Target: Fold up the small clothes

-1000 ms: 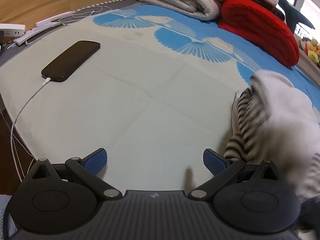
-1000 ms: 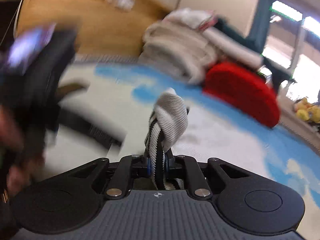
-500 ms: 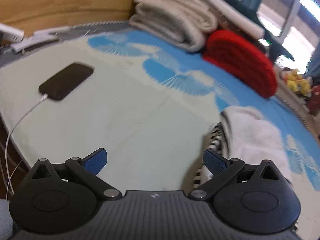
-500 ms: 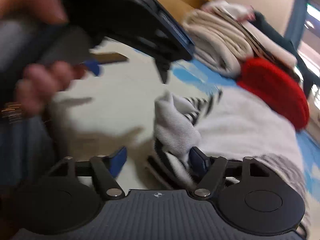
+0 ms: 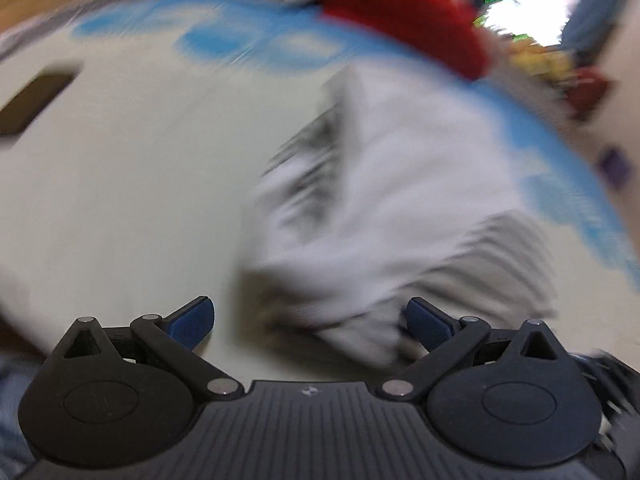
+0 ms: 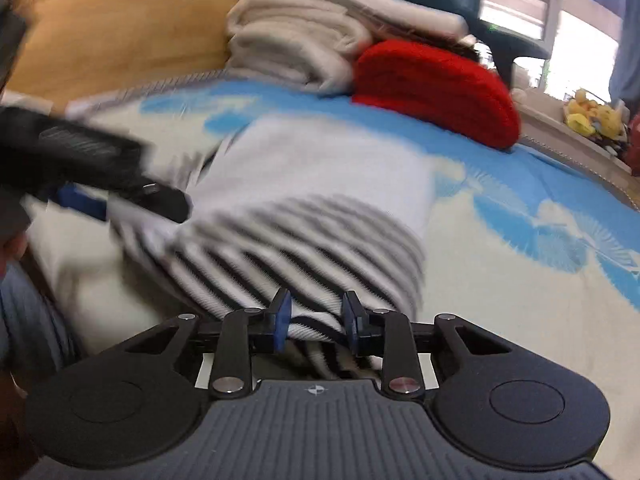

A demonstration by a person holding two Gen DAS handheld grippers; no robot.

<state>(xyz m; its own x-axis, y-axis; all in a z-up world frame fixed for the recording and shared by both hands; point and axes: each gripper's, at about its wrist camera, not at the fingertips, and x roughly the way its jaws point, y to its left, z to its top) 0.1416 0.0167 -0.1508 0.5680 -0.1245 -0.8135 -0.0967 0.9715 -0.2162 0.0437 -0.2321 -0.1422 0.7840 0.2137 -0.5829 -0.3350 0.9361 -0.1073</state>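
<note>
A small white garment with black stripes (image 6: 312, 208) lies folded on the pale bed sheet (image 6: 500, 320). It also shows, blurred, in the left wrist view (image 5: 384, 200). My right gripper (image 6: 315, 316) has its jaws partly closed around the striped near edge of the garment, with a gap between the pads. My left gripper (image 5: 310, 318) is wide open, its blue pads on either side of the garment's near corner. The left gripper also shows in the right wrist view (image 6: 100, 176), at the garment's left edge.
A red rolled blanket (image 6: 436, 92) and a stack of beige folded blankets (image 6: 296, 48) lie at the far side of the bed. A dark phone (image 5: 36, 96) lies at the left. A wooden headboard (image 6: 120, 40) stands behind. Yellow plush toys (image 6: 592, 116) sit at the far right.
The right gripper let go of the lifted striped edge, opened, then closed partway on the garment's near edge. The garment dropped flat. The left gripper swung right over the garment, still open.
</note>
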